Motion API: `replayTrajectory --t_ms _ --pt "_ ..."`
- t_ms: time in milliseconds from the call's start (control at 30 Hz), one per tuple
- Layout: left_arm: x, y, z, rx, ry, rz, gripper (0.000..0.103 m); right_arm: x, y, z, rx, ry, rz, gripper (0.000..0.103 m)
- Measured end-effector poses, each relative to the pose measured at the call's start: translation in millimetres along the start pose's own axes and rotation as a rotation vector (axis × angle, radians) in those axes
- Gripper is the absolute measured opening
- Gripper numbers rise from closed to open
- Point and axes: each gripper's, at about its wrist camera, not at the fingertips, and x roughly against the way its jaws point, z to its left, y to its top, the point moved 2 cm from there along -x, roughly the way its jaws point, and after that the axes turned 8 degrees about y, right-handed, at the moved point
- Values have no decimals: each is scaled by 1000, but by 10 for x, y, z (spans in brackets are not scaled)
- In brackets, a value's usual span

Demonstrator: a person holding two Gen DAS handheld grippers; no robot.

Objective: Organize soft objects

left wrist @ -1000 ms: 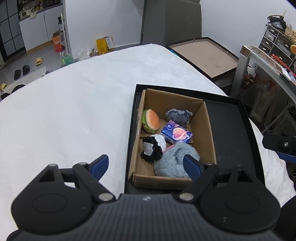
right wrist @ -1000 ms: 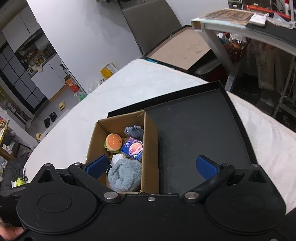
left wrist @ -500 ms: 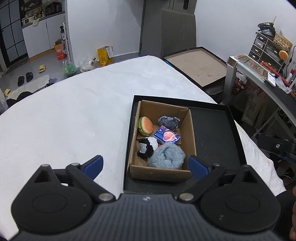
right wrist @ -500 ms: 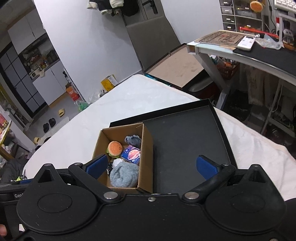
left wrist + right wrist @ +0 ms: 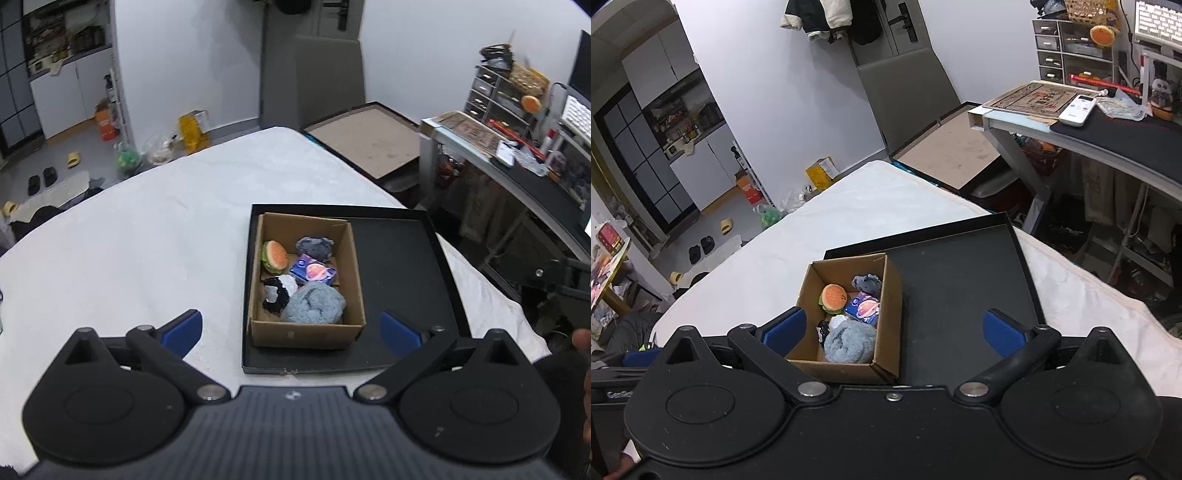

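Observation:
A cardboard box [image 5: 354, 280] stands in the left half of a shallow black tray [image 5: 402, 280] on a white-covered table. In the box lie a burger plush [image 5: 275, 255], a grey plush [image 5: 314, 246], a purple packet [image 5: 314, 272], a black-and-white plush [image 5: 277, 293] and a fluffy blue-grey ball [image 5: 316, 304]. The right wrist view shows the same box [image 5: 888, 325] and tray [image 5: 964, 291]. My left gripper [image 5: 291, 328] is open and empty, held high above the box's near edge. My right gripper [image 5: 894, 328] is open and empty, also well above.
The white table cover [image 5: 147, 251] stretches left of the tray. A grey chair [image 5: 908, 99] stands at the far end. A desk [image 5: 1108, 136] with clutter stands on the right. A large flat framed board [image 5: 365, 140] lies behind the table.
Both grippers have pulled up and back from the box, which now looks smaller and farther. Both stay open and empty. The objects in the box have not moved.

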Motion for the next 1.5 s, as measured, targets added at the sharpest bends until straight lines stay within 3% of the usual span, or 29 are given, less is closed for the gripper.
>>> replayTrajectory --t_ms 633,1500 --pt "730 -153 4 -1 10 -103 103 509 -125 124 69 -73 -24 103" --pt "1103 -464 -49 -1 -7 -134 103 963 -327 276 141 -41 -88 103"
